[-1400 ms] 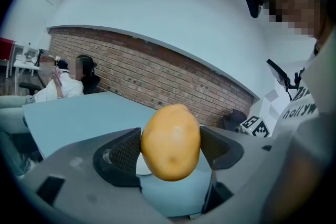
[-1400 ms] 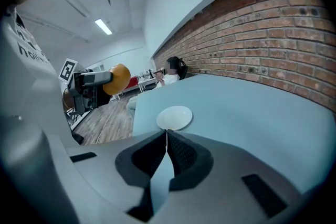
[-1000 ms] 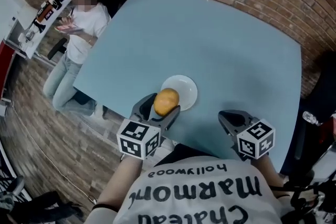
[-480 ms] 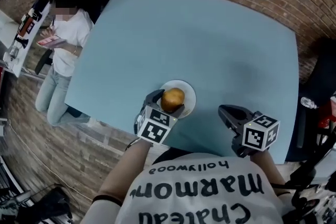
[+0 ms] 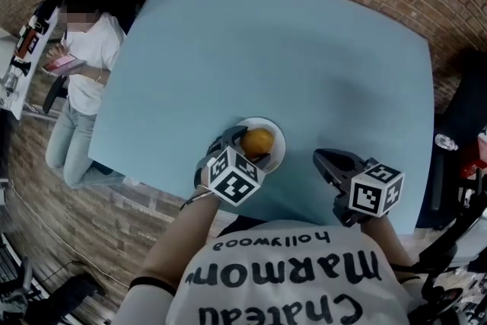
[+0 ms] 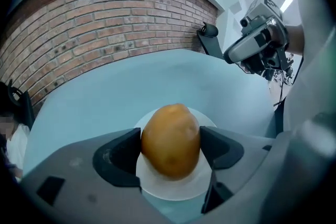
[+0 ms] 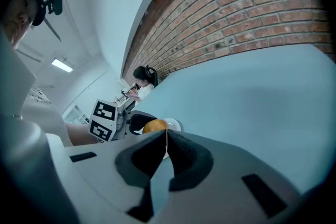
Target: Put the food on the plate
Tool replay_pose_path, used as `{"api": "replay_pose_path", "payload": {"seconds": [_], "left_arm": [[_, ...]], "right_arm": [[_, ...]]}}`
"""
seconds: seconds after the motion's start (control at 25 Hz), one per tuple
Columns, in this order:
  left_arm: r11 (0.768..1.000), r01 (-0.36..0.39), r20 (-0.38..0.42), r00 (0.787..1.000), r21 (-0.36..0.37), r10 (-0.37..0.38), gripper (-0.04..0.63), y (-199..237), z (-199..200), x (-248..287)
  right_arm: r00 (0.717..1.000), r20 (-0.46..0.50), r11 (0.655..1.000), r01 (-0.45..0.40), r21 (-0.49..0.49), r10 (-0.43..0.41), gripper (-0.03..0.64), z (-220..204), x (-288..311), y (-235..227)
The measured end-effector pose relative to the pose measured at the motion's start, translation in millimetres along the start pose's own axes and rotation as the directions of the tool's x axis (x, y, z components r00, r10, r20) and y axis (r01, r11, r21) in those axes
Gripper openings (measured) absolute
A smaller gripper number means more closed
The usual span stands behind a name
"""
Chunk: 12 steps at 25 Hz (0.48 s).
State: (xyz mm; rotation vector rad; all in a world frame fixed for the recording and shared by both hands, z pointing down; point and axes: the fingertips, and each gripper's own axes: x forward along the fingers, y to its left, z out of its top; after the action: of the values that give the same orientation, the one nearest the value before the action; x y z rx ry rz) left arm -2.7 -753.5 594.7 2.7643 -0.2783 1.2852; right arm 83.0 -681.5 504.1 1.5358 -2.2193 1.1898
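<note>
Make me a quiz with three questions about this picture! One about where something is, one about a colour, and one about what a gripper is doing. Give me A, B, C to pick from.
1. Where is the food?
A. On the floor
B. Between the jaws of the left gripper, over the plate
C. In the right gripper

2. What colour is the plate?
A. White
B. Red
C. Black

3. How do the right gripper's jaws stand?
A. Wide apart
B. Closed on a spoon
C. Closed together with nothing between them

Right letters:
1. B, because the left gripper view shows both jaws pressed on the round orange-brown food with the plate beneath it.
2. A, because the plate looks white in the head view and the left gripper view.
3. C, because the right gripper view shows the two jaw tips meeting with nothing held.
</note>
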Motion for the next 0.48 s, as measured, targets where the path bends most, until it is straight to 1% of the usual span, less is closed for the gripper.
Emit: {"api": "replay_pose_path", "payload": {"seconds": [0.28,0.48], "left_arm": [[0.998,0.001,0.029,1.000,0.067,-0.003,0.350,0.9,3.0,2.8],[0.994,0.000,0.008,1.000,0.110,-0.001,0.350,-2.5,-2.4,5.8]], "right_arm": [[1.000,0.006,1.000,-0.027,0.012,0.027,0.009,4.7,9.2,-0.5],[0.996,0.031,0.997,-0.082,0.005,0.082,0.009,8.7,8.9,3.7]]}}
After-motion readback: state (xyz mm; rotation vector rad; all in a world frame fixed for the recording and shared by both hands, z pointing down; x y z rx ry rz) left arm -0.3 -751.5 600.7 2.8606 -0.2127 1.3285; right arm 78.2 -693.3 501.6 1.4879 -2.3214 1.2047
